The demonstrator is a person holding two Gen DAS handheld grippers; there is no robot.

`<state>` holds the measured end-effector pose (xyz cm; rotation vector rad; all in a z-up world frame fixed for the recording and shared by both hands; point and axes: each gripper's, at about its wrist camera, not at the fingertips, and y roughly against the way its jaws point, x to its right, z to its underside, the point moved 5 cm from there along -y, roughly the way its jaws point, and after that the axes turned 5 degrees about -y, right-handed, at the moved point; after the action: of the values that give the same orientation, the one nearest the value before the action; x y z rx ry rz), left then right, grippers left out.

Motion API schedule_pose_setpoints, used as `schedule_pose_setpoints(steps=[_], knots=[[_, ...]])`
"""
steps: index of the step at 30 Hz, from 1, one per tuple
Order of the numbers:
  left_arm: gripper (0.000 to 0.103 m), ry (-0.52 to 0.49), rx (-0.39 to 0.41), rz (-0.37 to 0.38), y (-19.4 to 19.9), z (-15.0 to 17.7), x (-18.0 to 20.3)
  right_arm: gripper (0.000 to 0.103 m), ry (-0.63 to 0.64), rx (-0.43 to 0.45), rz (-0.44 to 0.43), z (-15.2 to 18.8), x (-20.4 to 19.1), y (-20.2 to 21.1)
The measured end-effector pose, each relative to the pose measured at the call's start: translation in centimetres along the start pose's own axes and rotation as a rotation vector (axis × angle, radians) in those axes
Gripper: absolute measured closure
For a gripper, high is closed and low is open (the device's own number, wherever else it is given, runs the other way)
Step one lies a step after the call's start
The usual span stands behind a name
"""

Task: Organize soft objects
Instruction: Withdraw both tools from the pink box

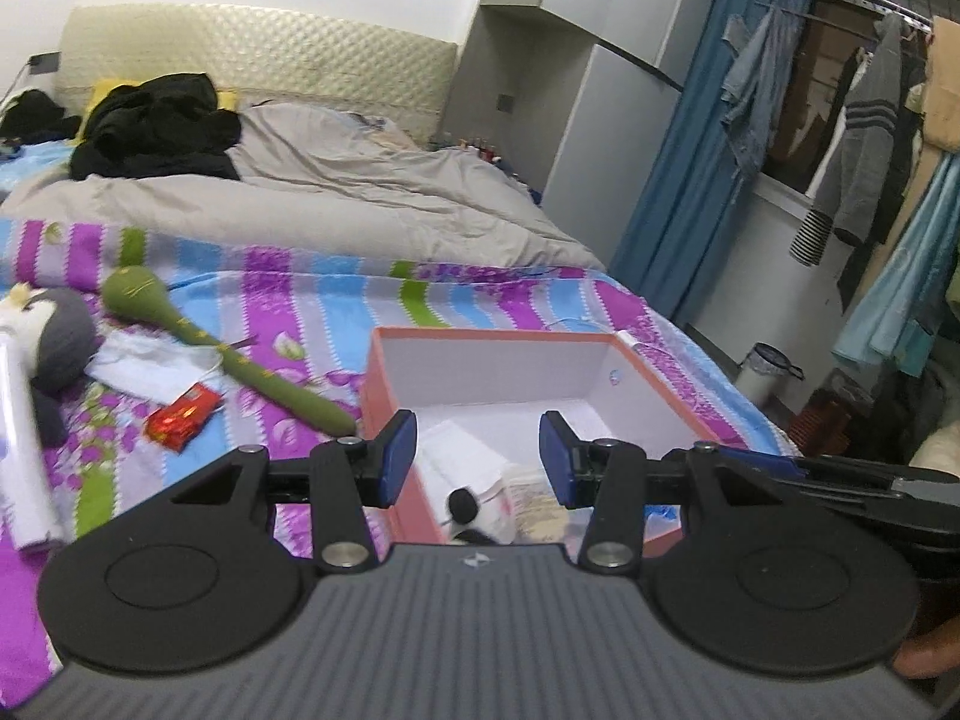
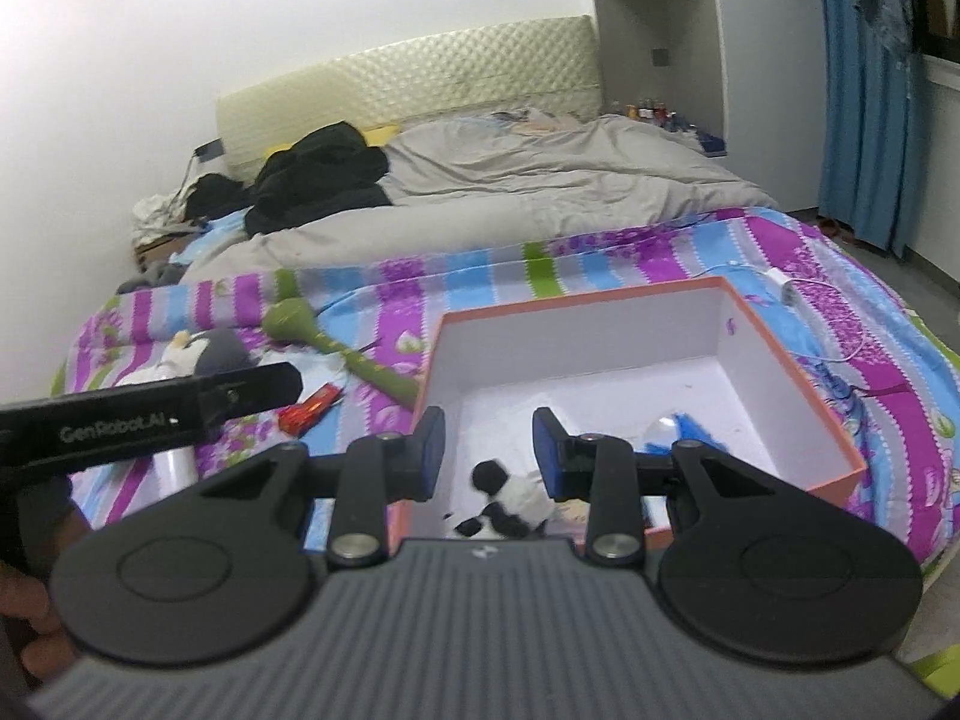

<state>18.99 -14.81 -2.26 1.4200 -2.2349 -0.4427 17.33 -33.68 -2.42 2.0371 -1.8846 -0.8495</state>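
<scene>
Both claws hover over the near end of the orange box (image 2: 780, 354), which sits on the striped bedspread (image 2: 840, 276) at lower centre of both views. The left claw (image 1: 477, 459) is spread wide and holds nothing. The right claw (image 2: 489, 450) is likewise parted and empty.

A panda plush (image 2: 510, 507) already lies in the box's near corner, beside some white and blue items.

Soft objects not yet stored lie at the left of the left wrist view: the green long plush (image 1: 198, 336) and the grey-and-white plush (image 1: 54, 330), near a red packet (image 1: 183, 417).

Recommended procedure: move the left claw leftward to the green plush, keeping the jaws spread. Close across its narrow body, not its rounded head. Lift clear of the box wall before release.
</scene>
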Motion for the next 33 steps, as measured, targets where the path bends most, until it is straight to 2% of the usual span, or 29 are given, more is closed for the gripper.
schedule_pose_setpoints(steps=[9, 17, 26, 33], knots=[[0.052, 0.067, -0.020, -0.066, 2.5, 4.8, -3.7, 0.068, 0.041, -0.044, -0.066, 4.1, -3.4, -0.8], [0.052, 0.085, -0.038, -0.127, 4.3, 8.0, -6.5, 0.068, 0.060, -0.073, -0.129, 7.6, -6.1, -1.2], [0.051, 0.123, -0.080, -0.168, 5.1, 11.5, -10.7, 0.068, 0.063, -0.103, -0.139, 11.3, -8.5, -2.7], [0.048, 0.178, -0.093, -0.205, 5.1, 13.4, -13.8, 0.068, 0.114, -0.120, -0.163, 12.6, -10.4, -4.4]])
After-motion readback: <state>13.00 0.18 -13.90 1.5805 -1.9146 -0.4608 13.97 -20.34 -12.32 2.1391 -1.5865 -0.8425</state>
